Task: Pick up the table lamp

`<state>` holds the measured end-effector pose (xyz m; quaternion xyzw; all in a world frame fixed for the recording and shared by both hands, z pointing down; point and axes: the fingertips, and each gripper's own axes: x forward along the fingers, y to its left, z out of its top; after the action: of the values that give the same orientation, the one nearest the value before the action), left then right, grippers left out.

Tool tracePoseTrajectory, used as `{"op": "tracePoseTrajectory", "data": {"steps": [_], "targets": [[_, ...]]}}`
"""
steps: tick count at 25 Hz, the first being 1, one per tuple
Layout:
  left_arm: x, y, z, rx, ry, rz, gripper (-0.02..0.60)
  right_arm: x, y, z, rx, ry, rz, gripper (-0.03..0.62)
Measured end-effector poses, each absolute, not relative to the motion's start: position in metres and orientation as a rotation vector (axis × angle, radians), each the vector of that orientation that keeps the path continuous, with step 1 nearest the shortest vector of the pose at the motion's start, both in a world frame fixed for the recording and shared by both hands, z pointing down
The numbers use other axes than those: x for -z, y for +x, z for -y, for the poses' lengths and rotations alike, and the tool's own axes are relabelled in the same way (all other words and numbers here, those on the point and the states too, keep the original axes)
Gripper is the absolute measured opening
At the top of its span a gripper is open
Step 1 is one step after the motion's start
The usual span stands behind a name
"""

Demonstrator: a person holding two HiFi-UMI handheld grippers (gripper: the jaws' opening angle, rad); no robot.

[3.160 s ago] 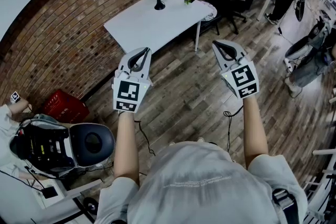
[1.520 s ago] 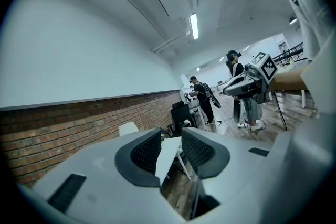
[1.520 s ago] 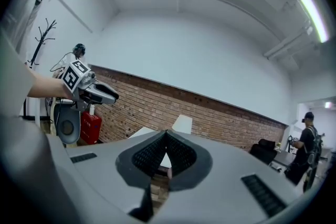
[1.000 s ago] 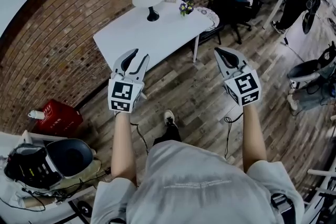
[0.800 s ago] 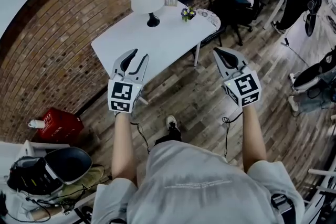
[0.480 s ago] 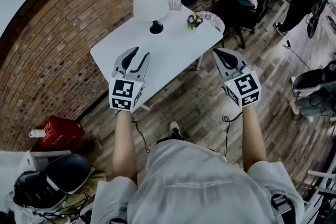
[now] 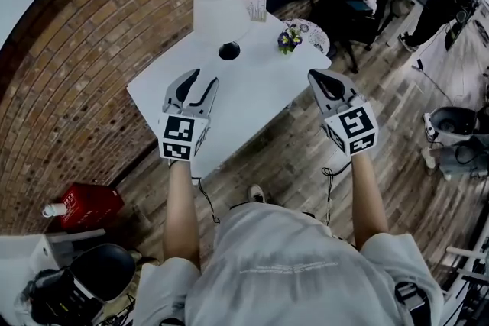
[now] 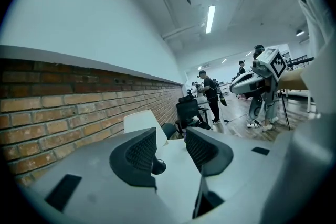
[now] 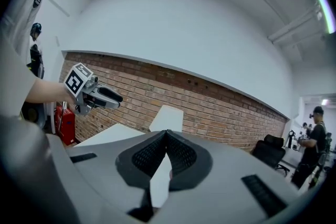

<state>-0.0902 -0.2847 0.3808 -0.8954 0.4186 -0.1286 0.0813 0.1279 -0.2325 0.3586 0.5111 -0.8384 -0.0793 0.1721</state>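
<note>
White table (image 7: pixel 263 91), lamp (image 7: pixel 220 5) beyond left gripper (image 7: pixel 201 80), jaws apart; right gripper (image 7: pixel 317 79) closed, empty

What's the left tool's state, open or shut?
Open. In the left gripper view the left tool has its jaws apart, gripping nothing.

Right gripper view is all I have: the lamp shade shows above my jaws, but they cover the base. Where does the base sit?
Observer: In the head view the lamp stands on its black base on the white table, toward the brick-wall side, ahead of the left gripper.
Operator: Anything close to it?
Observer: A small flower pot stands apart from the base, to its right in the head view.
Operator: Is the left gripper ready?
Observer: The left gripper view shows its jaws apart, and the base shows through the gap, farther off and untouched.
</note>
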Motion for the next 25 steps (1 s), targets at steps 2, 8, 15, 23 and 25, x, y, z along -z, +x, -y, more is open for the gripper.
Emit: {"op": "tracePoseTrajectory", "data": {"steps": [2,8,15,23,25], "targets": [[-0.386,-0.091,0.293,0.392,-2.685,-1.262,0.178,-0.362,0.127,0.243,0.232,1.449,2.374,0.002],[-0.411,-0.088,0.322,0.452,-2.728,-1.248,0.186,-0.373,0.122,0.273,0.225,1.434,2.365,0.002],[-0.450,-0.080,0.374,0.510,-2.772,-1.281,0.186,-0.394,0.130,0.320,0.179,1.392,2.363,0.002],[-0.522,-0.061,0.452,0.557,-2.826,-1.367,0.204,-0.425,0.143,0.395,0.109,1.341,2.386,0.002],[-0.542,-0.059,0.467,0.575,-2.852,-1.374,0.210,-0.432,0.144,0.412,0.082,1.338,2.395,0.002]]}}
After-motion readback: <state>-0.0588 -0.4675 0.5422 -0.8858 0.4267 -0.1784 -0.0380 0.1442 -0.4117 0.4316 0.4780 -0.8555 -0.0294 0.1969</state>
